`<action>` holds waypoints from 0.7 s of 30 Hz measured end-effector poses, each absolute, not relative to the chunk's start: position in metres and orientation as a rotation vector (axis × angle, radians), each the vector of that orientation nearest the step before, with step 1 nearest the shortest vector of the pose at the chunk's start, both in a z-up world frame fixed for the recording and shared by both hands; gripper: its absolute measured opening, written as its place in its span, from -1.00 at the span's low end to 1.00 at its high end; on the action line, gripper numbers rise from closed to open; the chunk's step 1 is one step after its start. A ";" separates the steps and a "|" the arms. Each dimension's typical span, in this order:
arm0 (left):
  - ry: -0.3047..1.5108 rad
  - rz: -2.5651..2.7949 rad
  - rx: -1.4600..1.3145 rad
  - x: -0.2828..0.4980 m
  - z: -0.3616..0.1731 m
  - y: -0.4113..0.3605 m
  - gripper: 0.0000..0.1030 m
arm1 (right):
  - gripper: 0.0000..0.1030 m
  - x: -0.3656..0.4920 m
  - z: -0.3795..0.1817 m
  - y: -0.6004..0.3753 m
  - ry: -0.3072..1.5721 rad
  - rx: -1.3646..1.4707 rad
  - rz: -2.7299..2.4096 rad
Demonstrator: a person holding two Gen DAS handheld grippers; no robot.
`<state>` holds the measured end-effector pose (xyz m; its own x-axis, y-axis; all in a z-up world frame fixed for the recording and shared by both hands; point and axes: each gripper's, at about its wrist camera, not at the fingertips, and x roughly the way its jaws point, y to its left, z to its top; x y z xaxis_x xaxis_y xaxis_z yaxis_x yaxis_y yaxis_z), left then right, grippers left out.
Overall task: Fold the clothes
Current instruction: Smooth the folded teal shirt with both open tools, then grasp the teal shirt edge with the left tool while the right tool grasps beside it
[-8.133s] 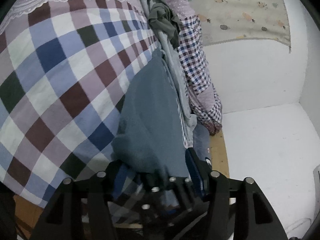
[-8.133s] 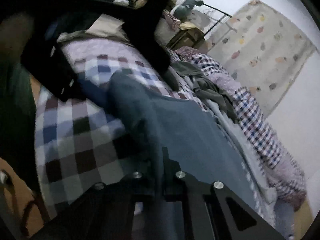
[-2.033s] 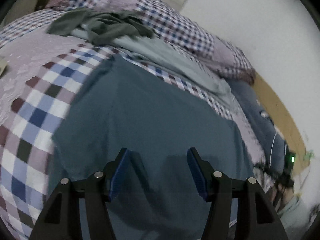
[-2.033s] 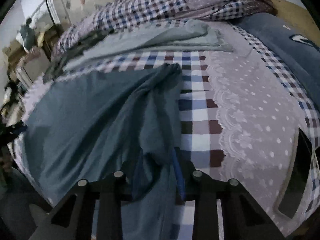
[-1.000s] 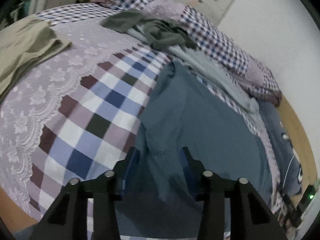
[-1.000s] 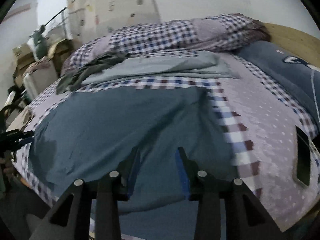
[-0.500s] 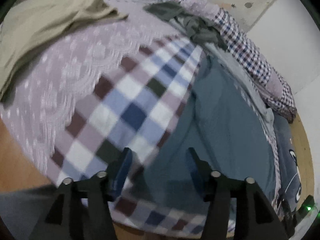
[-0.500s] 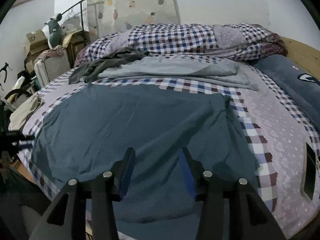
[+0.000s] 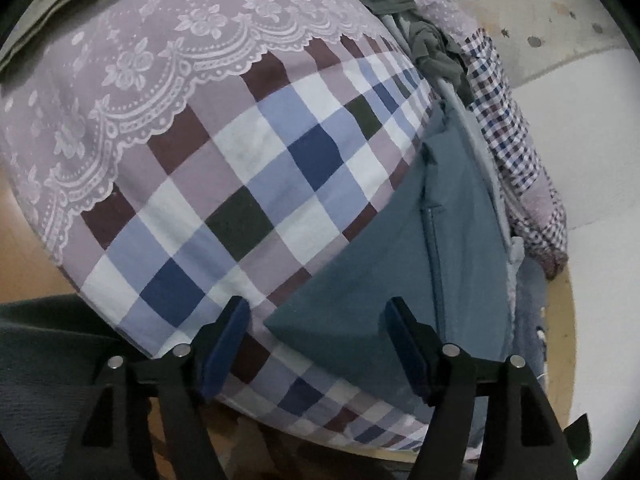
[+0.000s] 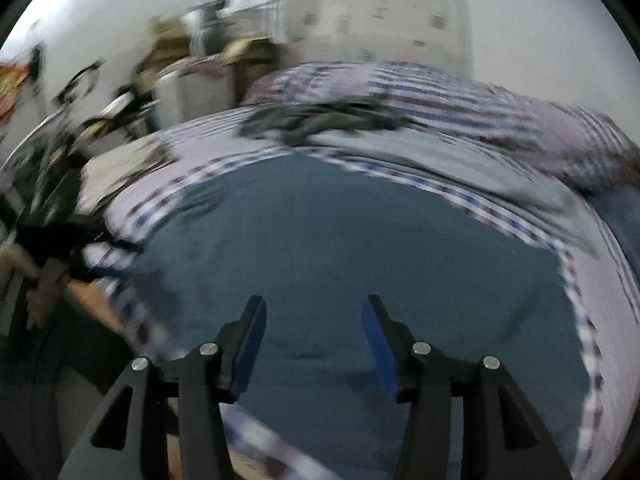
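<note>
Flat teal-blue garment (image 9: 384,280) spreads across the checked bedspread (image 9: 256,184); its corner lies between the left gripper (image 9: 316,340)'s released jaws; right gripper (image 10: 312,336) jaws released above it.

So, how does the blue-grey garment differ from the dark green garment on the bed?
The blue-grey garment lies spread flat near the bed's edge, while the dark green garment is crumpled in a heap farther back. The blue-grey garment covers far more of the checked bedsheet than the dark green garment. Both lie untouched; neither gripper holds them.
</note>
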<state>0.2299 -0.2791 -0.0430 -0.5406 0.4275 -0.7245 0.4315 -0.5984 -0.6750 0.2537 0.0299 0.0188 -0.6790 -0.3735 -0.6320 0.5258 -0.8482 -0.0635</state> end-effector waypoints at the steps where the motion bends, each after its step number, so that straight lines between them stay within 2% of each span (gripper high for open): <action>1: 1.447 -2.365 1.502 0.231 -0.044 -0.281 0.47 | 0.06 0.258 0.016 0.013 0.365 0.843 -2.434; 5: 1.575 -2.338 1.486 0.230 -0.050 -0.290 0.53 | 0.06 0.275 -0.004 -0.052 0.552 0.774 -2.297; 11: 1.781 -2.305 1.454 0.234 -0.055 -0.303 0.53 | 0.06 0.290 -0.036 -0.119 0.718 0.674 -2.177; 21: 2.103 -2.314 1.426 0.241 -0.051 -0.312 0.53 | 0.06 0.279 -0.064 -0.173 0.870 0.577 -2.186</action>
